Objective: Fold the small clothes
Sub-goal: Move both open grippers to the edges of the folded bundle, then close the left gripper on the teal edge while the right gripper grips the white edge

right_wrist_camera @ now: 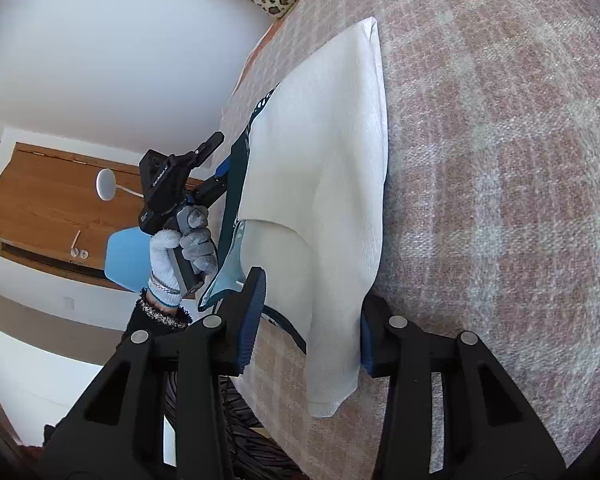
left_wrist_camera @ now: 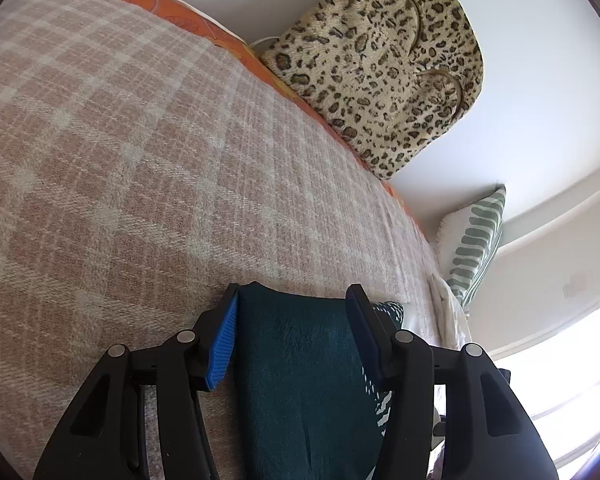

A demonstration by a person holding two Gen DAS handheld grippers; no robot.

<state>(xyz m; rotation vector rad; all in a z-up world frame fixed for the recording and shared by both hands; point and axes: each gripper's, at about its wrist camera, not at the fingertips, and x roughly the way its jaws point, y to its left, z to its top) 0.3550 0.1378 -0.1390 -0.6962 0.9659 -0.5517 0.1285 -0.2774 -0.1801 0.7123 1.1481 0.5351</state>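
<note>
A dark teal garment (left_wrist_camera: 300, 364) with a white-patterned part lies on the pink plaid blanket (left_wrist_camera: 120, 160). My left gripper (left_wrist_camera: 292, 308) is open, its fingers on either side of the teal cloth. In the right wrist view a folded white garment (right_wrist_camera: 332, 168) lies on the blanket (right_wrist_camera: 500, 160), on top of the teal garment (right_wrist_camera: 236, 184), whose edge shows at its left. My right gripper (right_wrist_camera: 312, 304) is open, its fingers astride the white garment's near end. The left gripper (right_wrist_camera: 204, 168), held by a gloved hand (right_wrist_camera: 184, 256), sits at the teal garment's edge.
A leopard-print cushion (left_wrist_camera: 388, 64) and a green-striped pillow (left_wrist_camera: 476, 244) lean on the white wall behind the bed. An orange sheet (left_wrist_camera: 188, 16) shows under the blanket. A wooden desk (right_wrist_camera: 48, 196), a white lamp (right_wrist_camera: 106, 184) and a blue chair (right_wrist_camera: 128, 256) stand beyond the bed's edge.
</note>
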